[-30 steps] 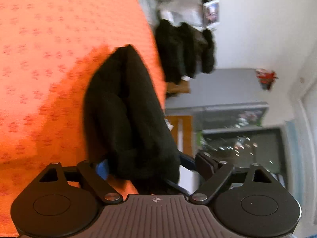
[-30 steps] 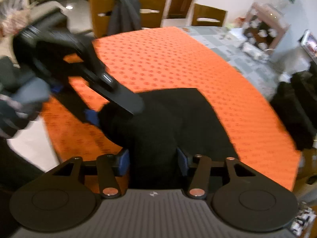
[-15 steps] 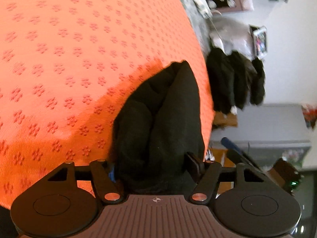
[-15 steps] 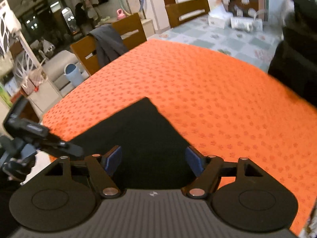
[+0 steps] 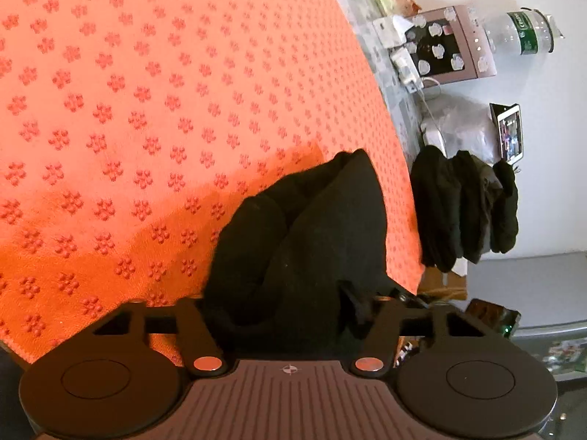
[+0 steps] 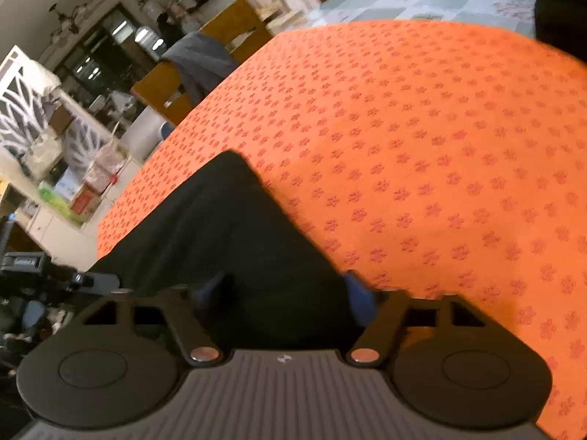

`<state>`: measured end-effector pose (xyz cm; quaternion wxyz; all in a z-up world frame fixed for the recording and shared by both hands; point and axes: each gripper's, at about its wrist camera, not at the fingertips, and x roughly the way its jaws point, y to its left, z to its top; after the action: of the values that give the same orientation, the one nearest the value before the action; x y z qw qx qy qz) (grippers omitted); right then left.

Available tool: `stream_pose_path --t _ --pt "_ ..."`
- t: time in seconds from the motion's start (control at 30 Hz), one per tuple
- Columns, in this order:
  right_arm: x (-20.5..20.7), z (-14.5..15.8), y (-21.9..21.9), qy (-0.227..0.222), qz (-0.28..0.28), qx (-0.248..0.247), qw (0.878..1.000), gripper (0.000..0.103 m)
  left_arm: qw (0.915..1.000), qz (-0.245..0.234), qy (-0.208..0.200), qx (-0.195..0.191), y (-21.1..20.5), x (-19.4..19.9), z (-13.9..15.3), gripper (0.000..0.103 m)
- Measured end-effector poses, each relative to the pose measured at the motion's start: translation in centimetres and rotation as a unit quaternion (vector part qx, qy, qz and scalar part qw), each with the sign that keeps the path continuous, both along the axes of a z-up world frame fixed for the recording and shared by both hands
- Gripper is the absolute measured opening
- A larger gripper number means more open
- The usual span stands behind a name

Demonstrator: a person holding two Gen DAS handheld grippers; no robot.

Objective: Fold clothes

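A black garment [image 5: 301, 227] hangs bunched in folds over the orange patterned tablecloth [image 5: 110, 110]. My left gripper [image 5: 279, 304] is shut on its near end, and cloth hides the finger pads. In the right wrist view the same black garment [image 6: 220, 227] stretches flat from my right gripper [image 6: 286, 289] toward the table's left edge. That gripper is shut on the cloth, its blue pads [image 6: 361, 295] showing at either side. The left gripper [image 6: 40, 267] shows at the far left, off the table edge.
A pile of dark clothes [image 5: 466, 212] hangs just beyond the table's right edge. A water dispenser bottle [image 5: 528, 33] stands by the wall. Wooden chairs [image 6: 234, 33], one with a grey jacket [image 6: 198, 62], stand at the far side. The tablecloth [image 6: 440, 146] extends wide to the right.
Both grippers have swung with the garment in them. The left gripper has pulled away from the right one toward the table's left edge, and the cloth between them lies flatter and longer.
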<state>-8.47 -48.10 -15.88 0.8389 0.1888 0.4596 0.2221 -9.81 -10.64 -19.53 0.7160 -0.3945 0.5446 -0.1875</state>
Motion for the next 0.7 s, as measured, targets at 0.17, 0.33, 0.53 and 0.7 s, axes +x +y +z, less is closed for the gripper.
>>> stream_pose_path --t 0.17,0.33,0.53,0.7 --pt "-1.5 1.8 -0.2 -0.012 -0.048 0.007 0.999 0.032 0.9969 -0.053 -0.044 0.038 -2.0 1.5 3.2 0.044" --pt "-4.4 4.6 -1.8 -0.035 -0.144 0.024 0.989 0.03 0.9854 -0.137 -0.09 0.048 -5.4 5.2 6.7 0.044" --pt "-9.4 8.0 -5.6 -0.084 -0.29 0.044 0.952 0.03 0.9645 -0.236 -0.118 0.015 -13.0 9.8 9.0 0.044" --pt "-13.1 9.4 -8.9 -0.12 -0.387 0.044 0.913 0.03 0.9418 -0.31 -0.13 -0.018 -20.1 13.3 10.1 0.045"
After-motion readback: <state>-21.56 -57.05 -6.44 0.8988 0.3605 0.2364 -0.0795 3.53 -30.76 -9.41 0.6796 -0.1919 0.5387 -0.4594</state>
